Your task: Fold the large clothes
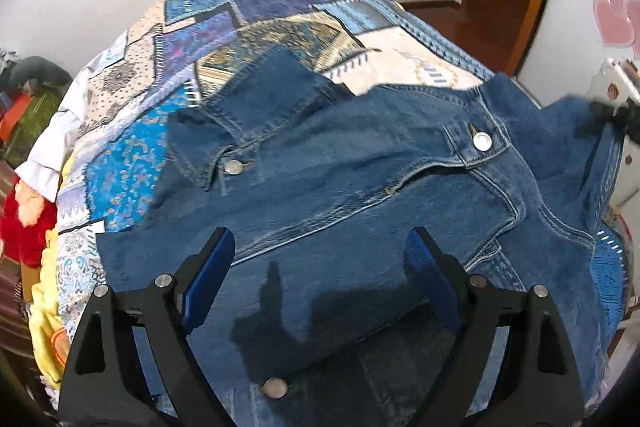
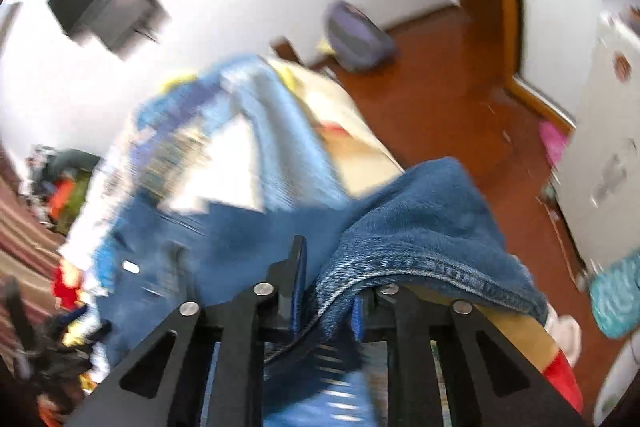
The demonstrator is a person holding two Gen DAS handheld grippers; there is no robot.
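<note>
Denim jacket [image 1: 360, 187] lies spread across the patchwork bedspread [image 1: 280, 23], one garment only, with three metal buttons [image 1: 481, 141] in view. On the left, our left gripper [image 1: 320, 267] hovers above the near hem, fingers wide apart and holding nothing. Over on the right, our right gripper [image 2: 326, 291] has its fingers pressed together on a stitched edge of the jacket, which drapes over them. To fold well, we judge we should carry that pinched edge across toward the left in one smooth arc, keeping the seam taut, while the free gripper pins the body flat.
</note>
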